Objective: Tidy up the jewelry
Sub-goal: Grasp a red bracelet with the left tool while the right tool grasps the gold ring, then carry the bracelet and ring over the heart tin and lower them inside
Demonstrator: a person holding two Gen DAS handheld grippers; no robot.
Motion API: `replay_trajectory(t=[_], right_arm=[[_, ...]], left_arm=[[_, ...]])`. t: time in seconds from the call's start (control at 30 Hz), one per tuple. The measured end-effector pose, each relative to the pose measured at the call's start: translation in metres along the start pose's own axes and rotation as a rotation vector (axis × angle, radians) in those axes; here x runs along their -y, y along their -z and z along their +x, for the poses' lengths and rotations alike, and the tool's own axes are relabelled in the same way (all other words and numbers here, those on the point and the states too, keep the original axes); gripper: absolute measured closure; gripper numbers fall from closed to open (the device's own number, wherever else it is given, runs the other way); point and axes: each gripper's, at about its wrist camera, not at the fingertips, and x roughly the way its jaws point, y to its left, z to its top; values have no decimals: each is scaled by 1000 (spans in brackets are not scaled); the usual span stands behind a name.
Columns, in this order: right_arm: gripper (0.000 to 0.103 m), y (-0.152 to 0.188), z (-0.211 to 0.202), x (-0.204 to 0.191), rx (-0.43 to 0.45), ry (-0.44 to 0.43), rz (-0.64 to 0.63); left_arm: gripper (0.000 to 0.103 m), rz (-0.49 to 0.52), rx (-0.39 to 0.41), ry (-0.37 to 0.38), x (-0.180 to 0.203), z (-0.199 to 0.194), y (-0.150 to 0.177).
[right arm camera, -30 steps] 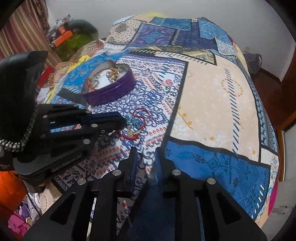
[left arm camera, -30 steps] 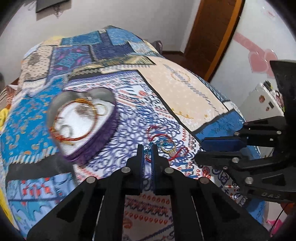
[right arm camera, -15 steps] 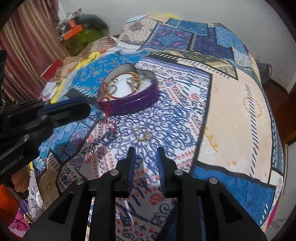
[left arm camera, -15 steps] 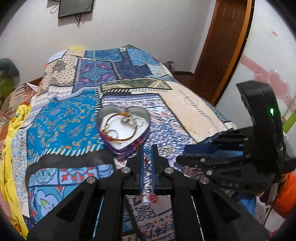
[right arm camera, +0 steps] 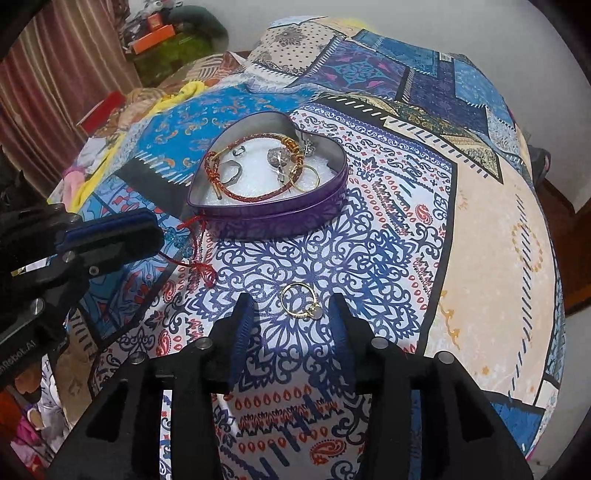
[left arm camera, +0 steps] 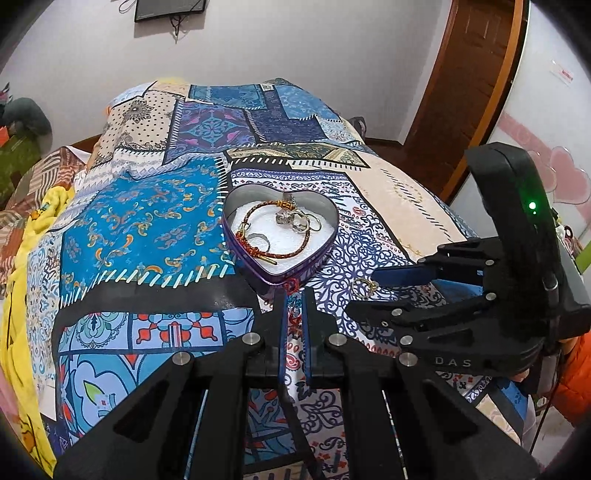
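Observation:
A purple heart-shaped tin [left arm camera: 236, 242] [right arm camera: 273, 218] sits on the patterned bedspread with a braided bracelet [right arm camera: 255, 197] and several rings inside. My left gripper [left arm camera: 293, 297] [right arm camera: 147, 230] is shut on a red cord bracelet [left arm camera: 293, 285] [right arm camera: 208, 275], which dangles just in front of the tin. A gold ring [right arm camera: 298, 302] [left arm camera: 363, 287] lies on the bedspread between the fingertips of my right gripper [right arm camera: 291, 301] [left arm camera: 364, 291]. Its jaws are opening and do not touch the ring.
The patchwork bedspread [right arm camera: 480, 221] covers a bed that drops away on all sides. A yellow blanket [left arm camera: 22, 295] lies along the left edge. A wooden door [left arm camera: 469, 92] stands at the far right, and clutter [right arm camera: 155, 33] is piled beyond the bed.
My left gripper lifted the red cord bracelet away from the gold ring and carried it toward the tin. My right gripper moved over the ring and spread its jaws around it.

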Motion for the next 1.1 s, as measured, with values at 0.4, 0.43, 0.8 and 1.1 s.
replay_trajectory(t=[0.4, 0.43, 0.8, 1.1], right_arm=[[95, 0, -5, 1, 11, 34, 18], [95, 0, -6, 1, 12, 34, 19], [95, -5, -42, -6, 108, 58, 27], [95, -24, -72, -9, 215, 40, 51]], left_arm=[[98, 2, 45, -16, 2, -18, -9], [98, 3, 52, -18, 3, -21, -11], [98, 5, 120, -38, 1, -46, -27], [98, 14, 190, -52, -1, -62, -48]])
